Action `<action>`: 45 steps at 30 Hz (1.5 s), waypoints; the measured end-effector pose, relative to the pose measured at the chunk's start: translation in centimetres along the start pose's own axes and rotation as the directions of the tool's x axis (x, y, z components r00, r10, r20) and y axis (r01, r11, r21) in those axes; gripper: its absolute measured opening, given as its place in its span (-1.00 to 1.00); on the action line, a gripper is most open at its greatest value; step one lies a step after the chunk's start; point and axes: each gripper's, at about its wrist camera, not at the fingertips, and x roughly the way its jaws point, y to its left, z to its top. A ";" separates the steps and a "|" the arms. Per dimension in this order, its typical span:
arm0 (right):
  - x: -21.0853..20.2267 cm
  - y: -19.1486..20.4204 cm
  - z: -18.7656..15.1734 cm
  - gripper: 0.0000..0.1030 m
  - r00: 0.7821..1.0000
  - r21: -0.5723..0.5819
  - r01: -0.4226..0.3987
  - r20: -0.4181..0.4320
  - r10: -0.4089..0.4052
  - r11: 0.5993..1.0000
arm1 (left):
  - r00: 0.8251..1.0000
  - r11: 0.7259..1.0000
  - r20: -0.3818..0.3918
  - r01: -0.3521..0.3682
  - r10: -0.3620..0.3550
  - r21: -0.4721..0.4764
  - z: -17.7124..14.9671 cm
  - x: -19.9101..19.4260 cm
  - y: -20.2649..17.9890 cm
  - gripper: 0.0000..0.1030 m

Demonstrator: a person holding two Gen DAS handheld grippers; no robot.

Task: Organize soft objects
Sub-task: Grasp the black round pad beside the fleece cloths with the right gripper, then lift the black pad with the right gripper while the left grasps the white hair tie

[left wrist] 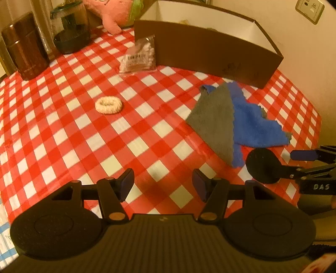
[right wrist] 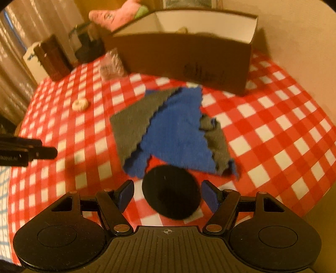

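We see the blue-and-grey cloth [right wrist: 174, 134] lying loosely folded on the red-checked tabletop [left wrist: 63, 130], just in front of the open brown box [left wrist: 210, 56]. Our left tool [left wrist: 163, 184] hangs over bare checks with its jaws apart and nothing between them; our right tool [right wrist: 167, 194] also stands apart, the cloth's near edge just ahead and a dark round blurred shape between its fingers, which we cannot make out. Left of the cloth lies a cream knitted ring [left wrist: 108, 105], well apart, and a small clear packet [left wrist: 139, 55] leans by the box. A brown canister [left wrist: 25, 48], a dark jar [left wrist: 71, 29] and a pink plush toy [left wrist: 113, 12] crowd the far edge. Only the left view shows a wall socket [left wrist: 309, 9].
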 end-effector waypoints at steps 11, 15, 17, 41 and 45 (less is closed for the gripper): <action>3.1 0.5 -1.1 0.63 0.999 -0.149 0.051 -0.008 -0.052 0.987 | 0.999 1.000 -0.034 -0.006 0.005 -0.007 -0.5 1.7 -0.1 0.14; 4.3 0.6 -1.0 0.63 0.999 -0.164 0.040 -0.003 -0.041 0.986 | 0.999 1.000 -0.041 -0.005 0.005 -0.006 -0.5 2.1 -0.2 0.14; 4.8 0.9 -1.1 0.63 0.999 -0.168 0.028 -0.016 -0.031 0.985 | 0.999 1.000 -0.045 -0.005 0.005 -0.009 -0.5 2.3 -0.1 0.14; 5.7 3.5 -1.5 0.27 1.000 -0.317 0.028 0.010 -0.026 0.948 | 0.997 0.999 -0.072 -0.017 0.014 -0.037 -0.8 3.3 0.9 0.14; 5.3 3.6 -1.3 0.25 1.000 -0.307 0.012 -0.006 -0.015 0.952 | 0.997 0.999 -0.072 -0.017 0.015 -0.037 -0.8 3.3 0.9 0.14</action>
